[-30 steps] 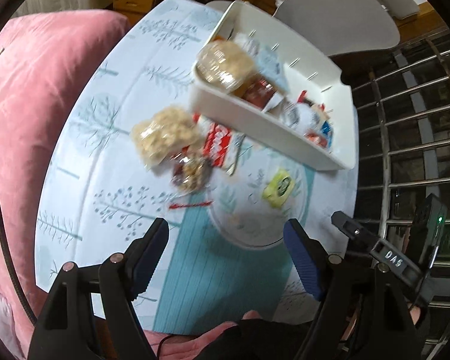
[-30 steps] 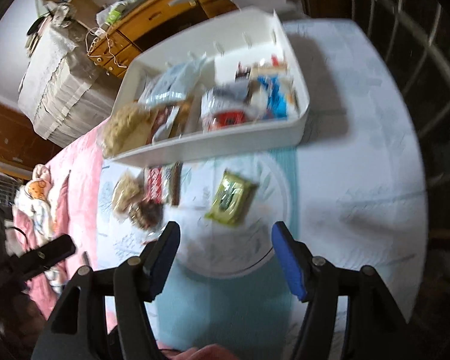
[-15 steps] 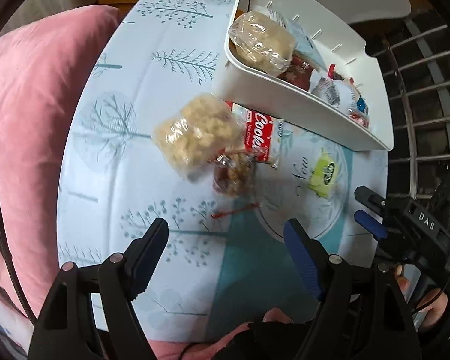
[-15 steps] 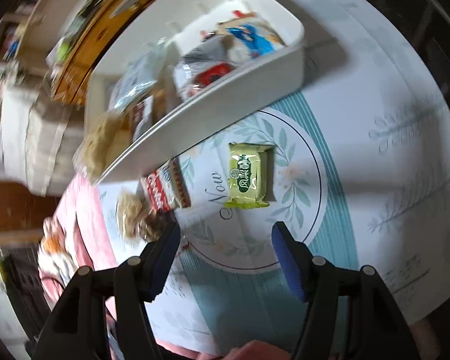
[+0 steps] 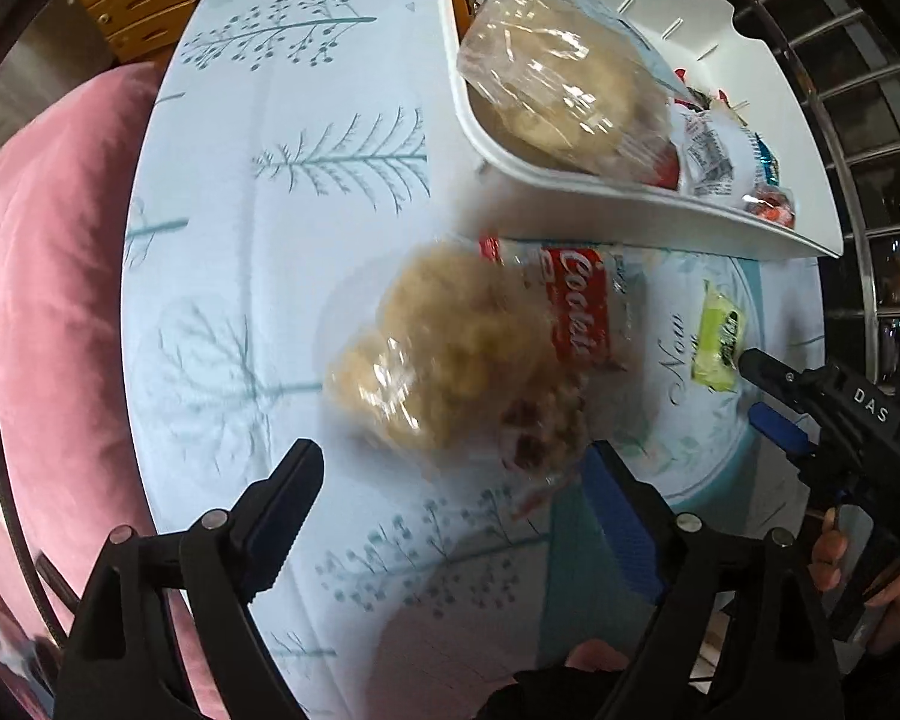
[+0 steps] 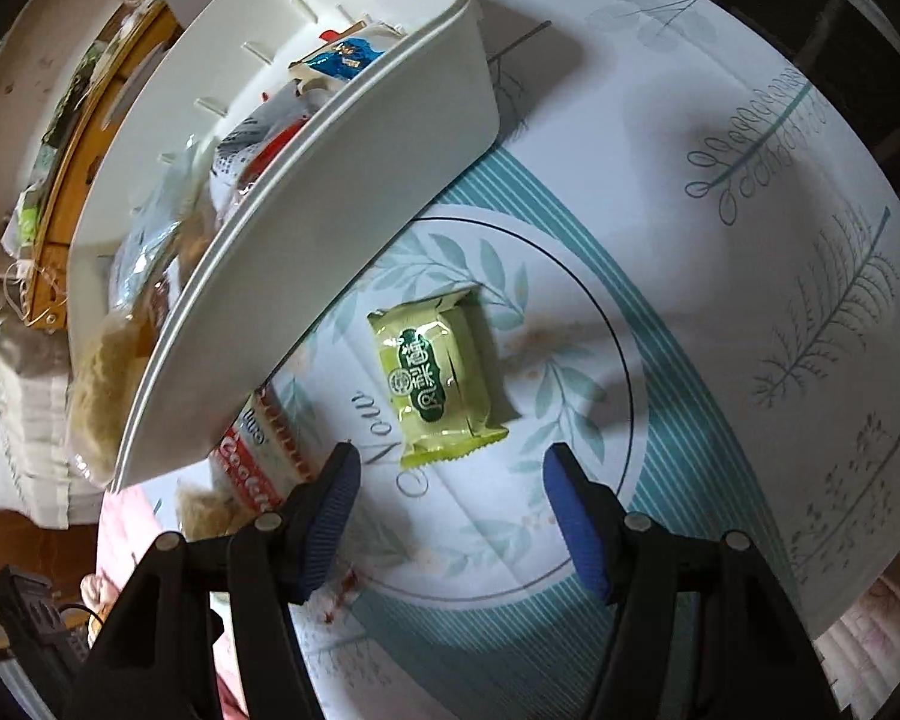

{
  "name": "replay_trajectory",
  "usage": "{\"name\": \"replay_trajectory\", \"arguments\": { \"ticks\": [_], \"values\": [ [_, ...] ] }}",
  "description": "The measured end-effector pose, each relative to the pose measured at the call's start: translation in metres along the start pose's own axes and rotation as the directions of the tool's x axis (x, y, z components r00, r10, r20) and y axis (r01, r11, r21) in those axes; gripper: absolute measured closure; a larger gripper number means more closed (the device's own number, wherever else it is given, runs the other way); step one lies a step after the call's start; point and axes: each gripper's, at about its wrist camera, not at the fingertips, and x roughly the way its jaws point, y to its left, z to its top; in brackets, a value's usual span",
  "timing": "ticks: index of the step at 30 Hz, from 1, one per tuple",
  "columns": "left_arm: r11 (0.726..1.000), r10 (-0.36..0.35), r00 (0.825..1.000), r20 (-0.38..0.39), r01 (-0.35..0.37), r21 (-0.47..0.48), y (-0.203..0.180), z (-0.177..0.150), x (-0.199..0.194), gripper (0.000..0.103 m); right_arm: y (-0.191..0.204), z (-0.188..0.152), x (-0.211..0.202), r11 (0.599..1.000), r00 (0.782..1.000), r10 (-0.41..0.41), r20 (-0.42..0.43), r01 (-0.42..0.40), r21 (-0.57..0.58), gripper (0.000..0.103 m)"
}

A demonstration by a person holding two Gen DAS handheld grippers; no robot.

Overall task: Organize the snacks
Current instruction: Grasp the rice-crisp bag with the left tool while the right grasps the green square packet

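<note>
Looking down my left wrist view: my left gripper [image 5: 450, 516] hangs over the tabletop [image 5: 306, 312], its jaws apart, having just been opening, nothing pressed between them. A clear bag of pale puffed snacks [image 5: 450, 360] lies just ahead of the fingertips, blurred, overlapping a red cookie pack [image 5: 576, 306]. The white bin [image 5: 630, 210] beyond it holds more snacks. My right gripper [image 5: 774, 402] shows at the right edge, near the green packet [image 5: 717, 336].

Right wrist view: my right gripper [image 6: 450, 498], jaws apart and empty, sits above the green packet [image 6: 438, 378], which lies flat just ahead of the fingertips, roughly centred between them, beside the white bin [image 6: 342, 228].
</note>
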Motion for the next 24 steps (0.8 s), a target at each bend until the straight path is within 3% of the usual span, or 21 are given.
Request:
{"name": "replay_trajectory", "arguments": {
  "ticks": [11,20,24],
  "values": [
    [0.998,-0.018,0.999,-0.031,0.020,0.060,0.011,0.027,0.028,0.015,0.022,0.002,0.015,0.991,0.987,-0.129,0.098,0.130,-0.005,0.040],
    [0.997,-0.028,0.999,-0.032,0.030,0.066,0.020,0.040,0.039,0.016,0.041,0.003,0.032,0.980,0.975,-0.196,0.102,0.199,-0.016,0.040],
    [0.996,-0.048,0.999,-0.020,0.049,0.070,0.023,0.043,0.041,0.028,0.052,0.002,0.038,0.970,0.966,-0.233,0.112,0.240,-0.045,0.043]
  ]
}}
